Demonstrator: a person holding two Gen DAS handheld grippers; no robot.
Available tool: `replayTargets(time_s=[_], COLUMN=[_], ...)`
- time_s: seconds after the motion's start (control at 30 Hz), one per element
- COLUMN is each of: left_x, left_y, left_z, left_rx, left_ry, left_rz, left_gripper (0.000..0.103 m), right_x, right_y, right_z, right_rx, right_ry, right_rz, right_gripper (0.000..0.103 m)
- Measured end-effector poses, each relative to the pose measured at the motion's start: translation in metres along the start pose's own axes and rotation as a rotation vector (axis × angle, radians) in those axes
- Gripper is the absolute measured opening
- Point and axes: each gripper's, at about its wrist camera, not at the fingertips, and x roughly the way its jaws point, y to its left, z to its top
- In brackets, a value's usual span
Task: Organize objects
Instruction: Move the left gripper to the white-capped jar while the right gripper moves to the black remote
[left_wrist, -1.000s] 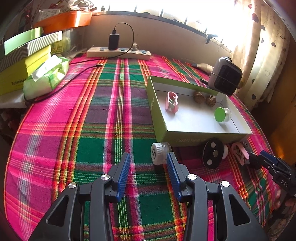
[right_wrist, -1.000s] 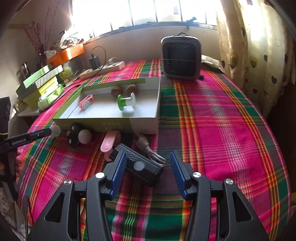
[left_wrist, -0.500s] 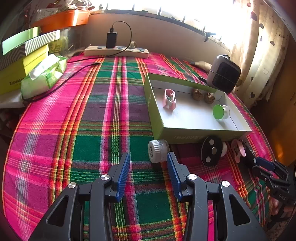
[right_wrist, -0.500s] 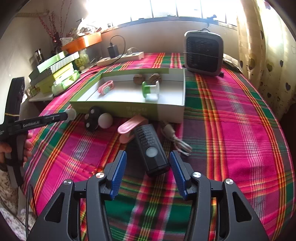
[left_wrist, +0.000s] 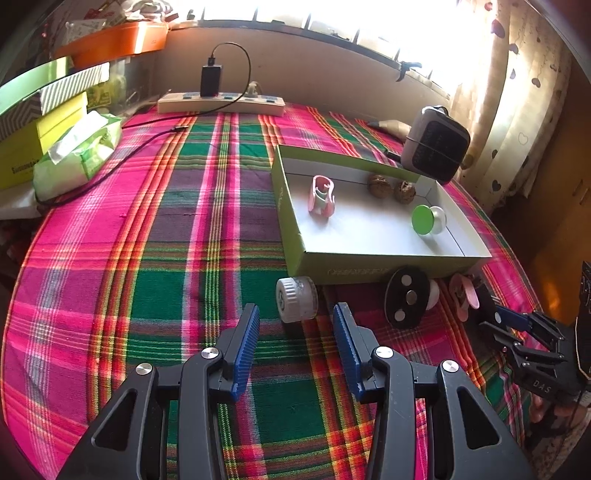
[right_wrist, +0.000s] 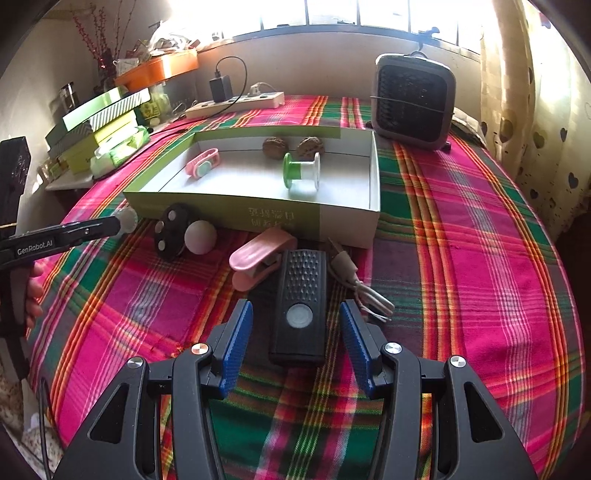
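Left tongs (left_wrist: 295, 328): fingers spread apart, nothing between them, poised low over the plaid counter (left_wrist: 129, 258). A small white ribbed-cap jar (left_wrist: 296, 299) lies on its side just ahead of the fingertips, beside the near wall of the green tray (left_wrist: 295, 236). To the right of the jar, a black disc with a white ball (left_wrist: 408, 297) rests against the same wall. Inside the tray, ahead of the tongs: a pink clip (left_wrist: 321, 195), two walnuts (left_wrist: 391, 188) at the far wall, and a green-and-white spool (left_wrist: 426, 219).

Right tongs (right_wrist: 295, 332): fingers spread apart, straddling the near end of a black remote-like device (right_wrist: 301, 306) lying flat on the counter; neither pad touches it. Just ahead-left of the device lies a pink clamp (right_wrist: 258, 258), touching its far corner; ahead-right, a grey cable plug (right_wrist: 354, 280). The tray's near wall stands directly beyond these. A grey heater (right_wrist: 412, 99) stands behind the tray, ahead-right.
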Motion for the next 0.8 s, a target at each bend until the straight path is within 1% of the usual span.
replayTargets(time_s=[0.33, 0.47, 0.8], left_x=[0.012, 0.016, 0.018], left_y=[-0.005, -0.004, -0.003], left_z=[0.005, 0.008, 0.009], left_rx=[0.021, 0.016, 0.016], left_ry=[0.016, 0.013, 0.014], left_rz=[0.030, 0.058, 0.063], left_gripper=[0.041, 0.041, 0.041], right_x=[0.006, 0.009, 0.012], right_y=[0.003, 0.004, 0.007], right_z=[0.005, 0.008, 0.011], right_rx=[-0.006, -0.002, -0.003], right_ry=[0.020, 0.020, 0.024], right_rz=[-0.039, -0.054, -0.082], right_gripper=[0.050, 0.050, 0.050])
